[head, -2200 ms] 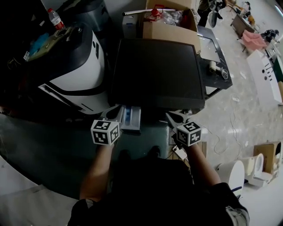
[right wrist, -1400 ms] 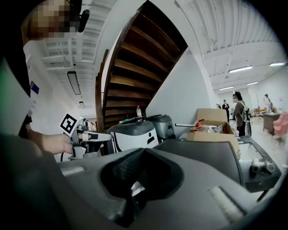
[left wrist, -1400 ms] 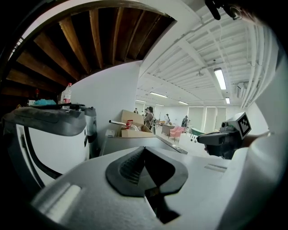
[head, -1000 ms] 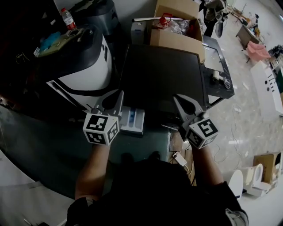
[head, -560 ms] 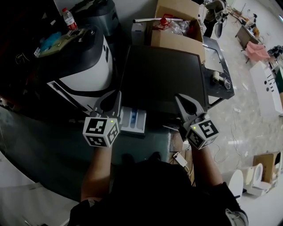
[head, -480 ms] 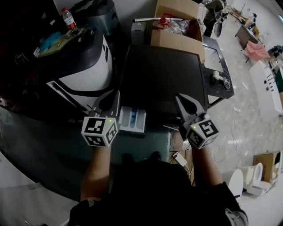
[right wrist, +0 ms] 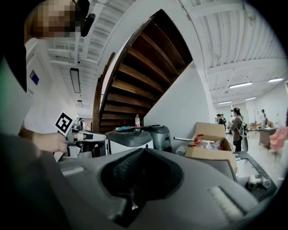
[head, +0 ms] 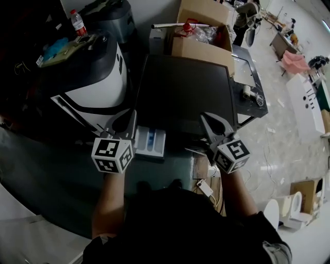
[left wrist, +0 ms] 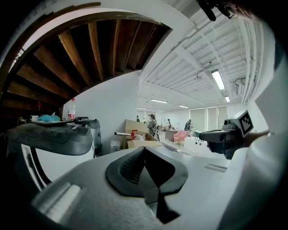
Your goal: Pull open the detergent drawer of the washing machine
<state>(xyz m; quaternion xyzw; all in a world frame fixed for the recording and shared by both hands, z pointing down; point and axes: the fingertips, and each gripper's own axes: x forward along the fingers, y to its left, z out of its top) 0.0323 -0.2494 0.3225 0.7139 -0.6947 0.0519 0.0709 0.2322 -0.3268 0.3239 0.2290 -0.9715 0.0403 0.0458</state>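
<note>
In the head view the washing machine [head: 185, 87] shows its dark top in the middle. Its detergent drawer [head: 150, 143], white with blue inside, sticks out of the front at the machine's left corner. My left gripper [head: 127, 119] hangs just left of the drawer and above it, apart from it, jaws shut on nothing. My right gripper [head: 207, 121] is over the machine's front right corner, also shut and empty. In the left gripper view the left gripper [left wrist: 144, 151] has its dark pads together. In the right gripper view the right gripper [right wrist: 141, 153] shows the same.
A white and black machine [head: 90, 77] stands left of the washer. Behind are a cardboard box [head: 202, 41] with bottles, a grey bin [head: 111, 15] and a water bottle [head: 77, 21]. A small dark table [head: 250, 77] is at the right. People stand far off [left wrist: 152, 126].
Both grippers have come up from beside the drawer front since the oldest frame. Over the last second they hardly move. The drawer stays pulled out.
</note>
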